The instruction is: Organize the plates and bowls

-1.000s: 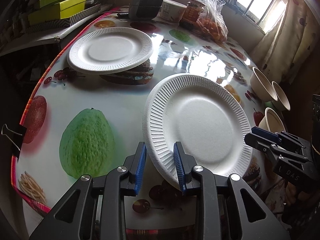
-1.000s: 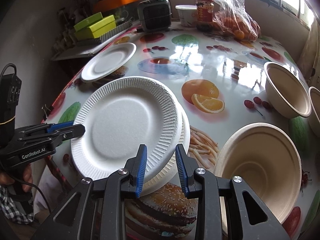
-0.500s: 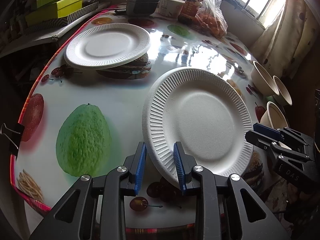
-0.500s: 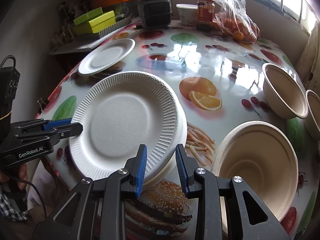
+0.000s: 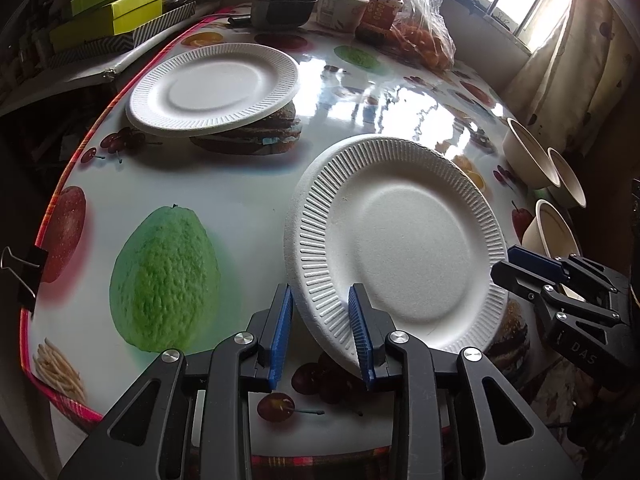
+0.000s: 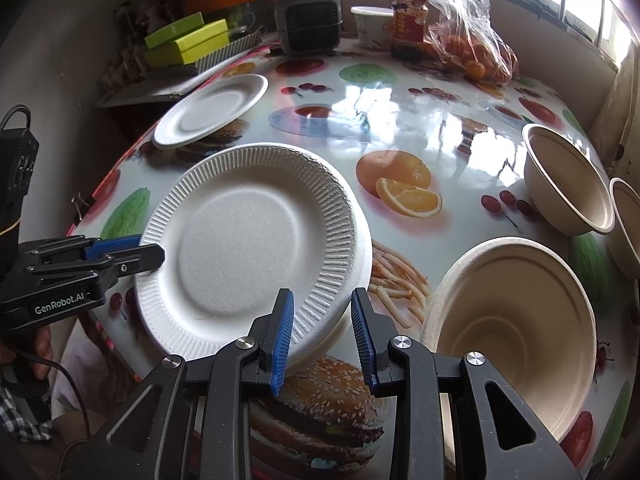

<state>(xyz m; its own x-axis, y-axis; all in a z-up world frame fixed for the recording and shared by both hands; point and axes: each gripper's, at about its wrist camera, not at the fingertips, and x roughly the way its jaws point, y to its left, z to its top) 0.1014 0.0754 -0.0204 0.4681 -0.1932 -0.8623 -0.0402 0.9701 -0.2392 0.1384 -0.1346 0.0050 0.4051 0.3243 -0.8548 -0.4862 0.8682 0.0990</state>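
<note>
A stack of white ribbed paper plates (image 5: 400,240) (image 6: 256,248) lies near the table's front edge. My left gripper (image 5: 322,336) is open, its jaws either side of the stack's near rim. My right gripper (image 6: 324,332) is open around the stack's opposite rim. Another white plate (image 5: 212,86) (image 6: 212,110) lies at the far left. Three beige paper bowls stand to the right: a near one (image 6: 512,320) (image 5: 554,232), a farther one (image 6: 568,184) (image 5: 524,156) and one at the edge (image 6: 628,224).
A fruit-print tablecloth (image 5: 240,184) covers the table. At the back stand a dark heater (image 6: 310,22), a white tub (image 6: 370,24), a jar (image 6: 408,20) and a bag of oranges (image 6: 468,52). Green boxes (image 6: 184,42) lie off the left edge.
Both grippers stay open around the plate stack. The left wrist view has drawn back slightly; the stack and the far plate have not visibly shifted on the table.
</note>
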